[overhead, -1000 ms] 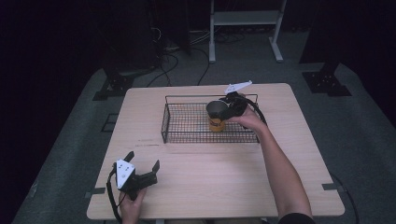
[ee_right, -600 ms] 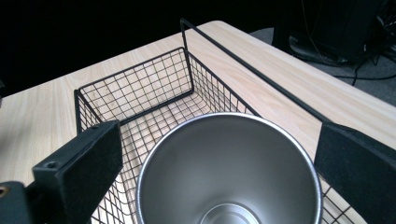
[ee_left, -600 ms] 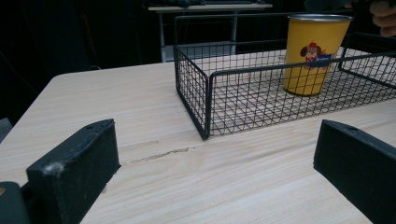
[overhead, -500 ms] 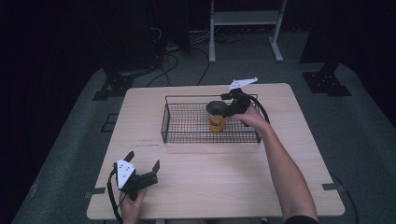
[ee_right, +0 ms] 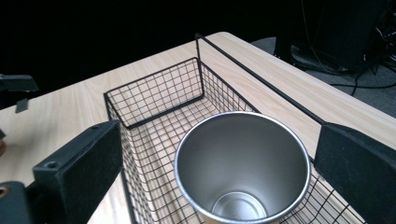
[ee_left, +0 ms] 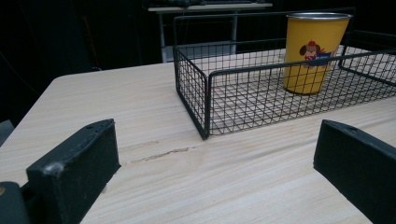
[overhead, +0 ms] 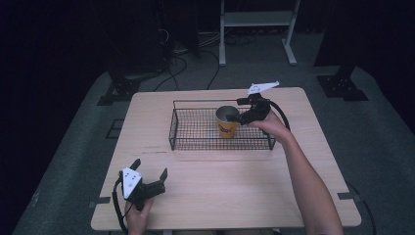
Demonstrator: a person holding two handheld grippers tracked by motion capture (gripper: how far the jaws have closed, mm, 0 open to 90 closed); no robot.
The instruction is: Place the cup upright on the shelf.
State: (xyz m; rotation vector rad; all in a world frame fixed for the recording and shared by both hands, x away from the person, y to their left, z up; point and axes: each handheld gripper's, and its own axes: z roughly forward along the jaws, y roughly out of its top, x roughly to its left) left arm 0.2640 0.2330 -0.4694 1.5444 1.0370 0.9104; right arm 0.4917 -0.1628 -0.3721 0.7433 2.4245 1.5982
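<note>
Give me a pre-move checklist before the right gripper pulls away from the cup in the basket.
1. Yellow cup upright inside the wire basket: ok.
2. Cup base flat on the basket mesh, as the left gripper view shows: ok.
3. Right gripper jaws open, standing wide of the cup rim in the right gripper view: ok.
4. Jaws fully free of the cup wall: cannot tell, they sit close at the rim.
5. Left gripper parked open on the table, apart from the basket: ok.
</note>
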